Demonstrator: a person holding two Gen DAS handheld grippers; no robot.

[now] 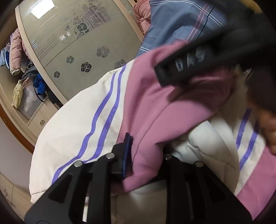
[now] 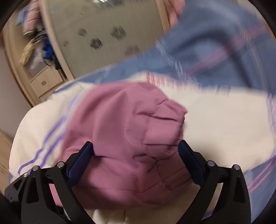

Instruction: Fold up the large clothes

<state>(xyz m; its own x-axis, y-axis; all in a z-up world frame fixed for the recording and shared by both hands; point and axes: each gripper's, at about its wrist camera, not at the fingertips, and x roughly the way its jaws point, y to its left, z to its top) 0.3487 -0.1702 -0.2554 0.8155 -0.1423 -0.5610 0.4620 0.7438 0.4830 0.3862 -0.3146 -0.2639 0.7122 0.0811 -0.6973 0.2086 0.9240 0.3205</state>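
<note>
A large padded jacket (image 1: pixel 82 120), cream with purple stripes and pink panels, lies bunched on a blue bedsheet (image 1: pixel 172 22). My left gripper (image 1: pixel 143 155) is shut on a pink fold of the jacket; only its left finger (image 1: pixel 126 151) shows, the other is under the cloth. My right gripper (image 2: pixel 136 155) is open, its blue-padded fingers (image 2: pixel 82 158) either side of a pink bunch of the jacket (image 2: pixel 124 137). The right gripper's black body also shows in the left wrist view (image 1: pixel 198 63), over the jacket at upper right. The right wrist view is blurred.
A wardrobe with a frosted, flower-patterned sliding door (image 1: pixel 77 43) stands beyond the bed. Its open section (image 1: pixel 22 69) holds hanging and piled clothes above drawers. A pink blanket (image 1: pixel 143 15) lies at the far end of the bed.
</note>
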